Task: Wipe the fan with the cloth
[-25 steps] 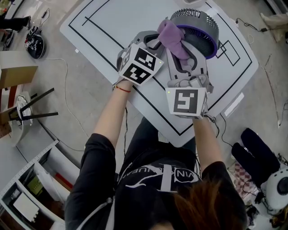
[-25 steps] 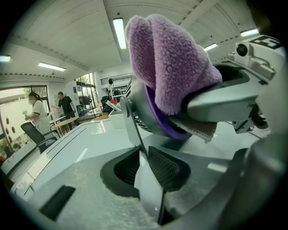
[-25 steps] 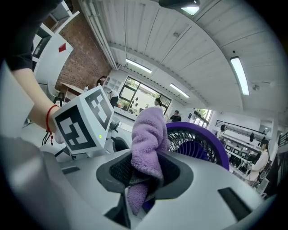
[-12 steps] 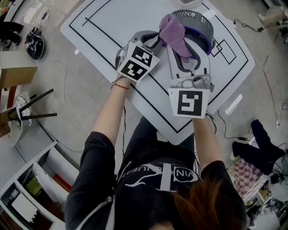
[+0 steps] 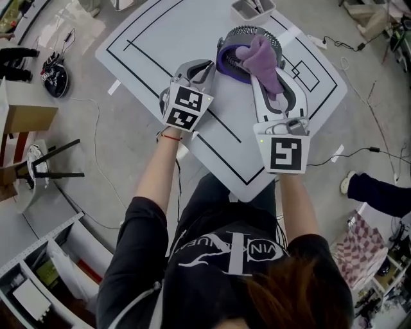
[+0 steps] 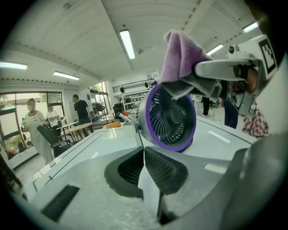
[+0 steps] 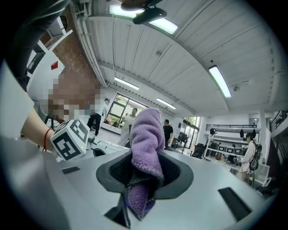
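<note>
A small grey fan (image 5: 239,40) with a purple front ring (image 6: 170,117) stands on the white table (image 5: 160,32). My right gripper (image 5: 268,72) is shut on a purple cloth (image 5: 262,56) and holds it against the fan's top edge. In the right gripper view the cloth (image 7: 146,134) stands up out of the jaws of the right gripper (image 7: 143,182). My left gripper (image 5: 204,65) is just left of the fan and apart from it. Its jaws have just been closing. In the left gripper view the left gripper (image 6: 144,155) is shut with nothing between its jaws.
Black lines mark the table top. A grey bin (image 5: 252,8) sits at the table's far edge. A power strip and cables (image 5: 319,41) lie on the floor to the right, and someone's dark sleeve or leg (image 5: 379,194) shows there. People (image 6: 38,128) stand far behind.
The right gripper has risen and carried the cloth from the fan's near side up to its top edge. The left gripper has drawn back from the fan and lifted a little.
</note>
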`<state>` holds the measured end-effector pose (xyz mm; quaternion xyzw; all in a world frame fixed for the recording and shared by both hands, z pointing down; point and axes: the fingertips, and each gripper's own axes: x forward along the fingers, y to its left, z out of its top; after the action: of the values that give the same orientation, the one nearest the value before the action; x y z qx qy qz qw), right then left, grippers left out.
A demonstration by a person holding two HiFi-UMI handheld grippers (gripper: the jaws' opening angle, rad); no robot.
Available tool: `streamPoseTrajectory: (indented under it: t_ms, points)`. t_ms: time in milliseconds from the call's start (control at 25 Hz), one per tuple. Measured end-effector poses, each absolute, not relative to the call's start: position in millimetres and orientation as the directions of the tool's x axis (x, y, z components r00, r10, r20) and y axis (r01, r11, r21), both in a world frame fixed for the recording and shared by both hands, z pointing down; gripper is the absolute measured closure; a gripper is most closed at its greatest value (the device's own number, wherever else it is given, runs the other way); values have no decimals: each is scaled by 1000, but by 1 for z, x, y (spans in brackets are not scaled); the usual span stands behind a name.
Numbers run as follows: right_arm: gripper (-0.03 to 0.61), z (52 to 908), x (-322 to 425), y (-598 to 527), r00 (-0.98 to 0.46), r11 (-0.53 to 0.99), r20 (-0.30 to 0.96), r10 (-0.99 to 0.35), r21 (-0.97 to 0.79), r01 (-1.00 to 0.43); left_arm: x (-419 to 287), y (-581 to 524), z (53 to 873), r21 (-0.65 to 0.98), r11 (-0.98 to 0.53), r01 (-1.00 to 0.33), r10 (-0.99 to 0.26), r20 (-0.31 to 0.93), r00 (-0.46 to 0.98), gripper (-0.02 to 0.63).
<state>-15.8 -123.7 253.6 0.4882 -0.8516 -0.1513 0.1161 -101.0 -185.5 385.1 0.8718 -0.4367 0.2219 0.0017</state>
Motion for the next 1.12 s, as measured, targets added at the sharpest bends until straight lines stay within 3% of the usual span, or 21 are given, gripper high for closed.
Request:
streamPoseTrajectory:
  t_ms: [560, 1120]
  points:
    - [460, 234, 63, -70, -438, 448, 95, -894, 190, -874, -126, -111, 298, -37, -473, -880, -864, 215, 455, 604]
    - [461, 238, 92, -41, -441, 453, 116, -890, 103, -886, -133, -58, 243, 15, -387, -922, -920, 59, 387, 603]
